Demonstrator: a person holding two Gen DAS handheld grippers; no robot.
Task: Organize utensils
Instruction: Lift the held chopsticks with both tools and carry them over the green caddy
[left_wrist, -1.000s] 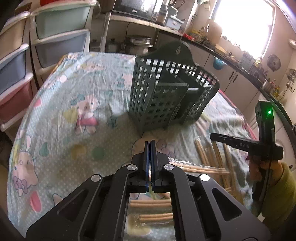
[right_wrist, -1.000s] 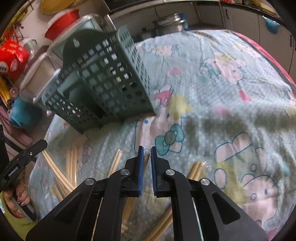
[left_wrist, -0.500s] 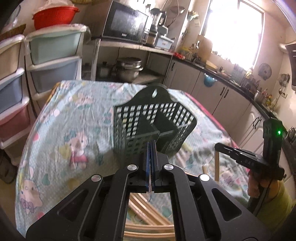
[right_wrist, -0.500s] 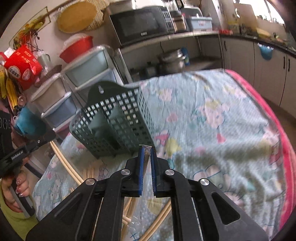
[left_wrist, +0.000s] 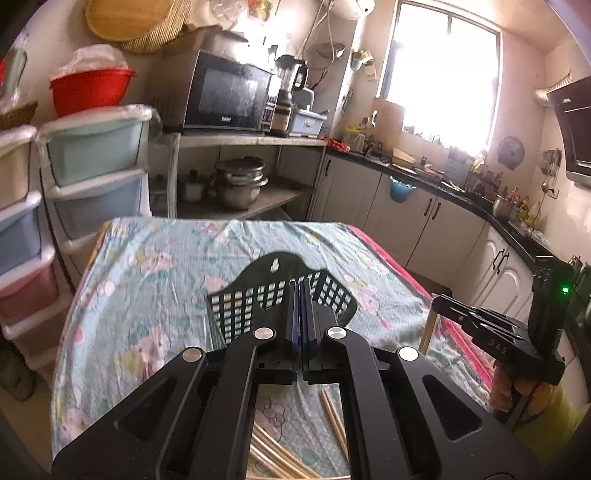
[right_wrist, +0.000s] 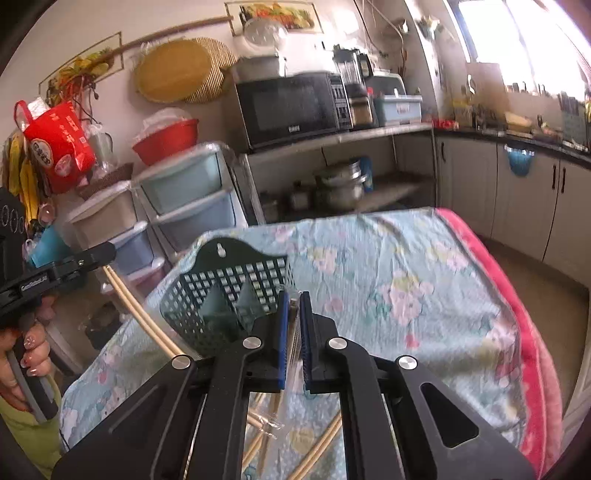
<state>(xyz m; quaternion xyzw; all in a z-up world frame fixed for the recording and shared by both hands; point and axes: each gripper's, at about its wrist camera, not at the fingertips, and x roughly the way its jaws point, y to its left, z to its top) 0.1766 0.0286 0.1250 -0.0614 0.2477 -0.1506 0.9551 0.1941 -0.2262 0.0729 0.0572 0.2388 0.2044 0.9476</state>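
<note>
A dark green slotted utensil basket (left_wrist: 255, 306) stands on the cloth-covered table (left_wrist: 155, 266), just beyond my left gripper (left_wrist: 300, 295), whose blue pads are pressed together. In the right wrist view my left gripper (right_wrist: 105, 254) is shut on a pair of wooden chopsticks (right_wrist: 140, 314) that slant down toward the basket (right_wrist: 221, 295). My right gripper (right_wrist: 293, 299) is shut on a chopstick (right_wrist: 294, 321) in a clear wrapper. In the left wrist view that chopstick (left_wrist: 427, 332) hangs from the right gripper (left_wrist: 437, 302), right of the basket. Loose chopsticks (left_wrist: 334, 417) lie on the table below.
Stacked plastic drawers (left_wrist: 96, 177) stand off the table's far left corner. A shelf with a microwave (left_wrist: 229, 96) and pots is behind the table. White kitchen cabinets (left_wrist: 436, 229) run along the right. A person's hand (right_wrist: 33, 354) holds the left gripper's handle.
Both grippers have risen off the table with their chopsticks and tilted up toward level. The basket now sits lower in both views and the kitchen behind shows.
</note>
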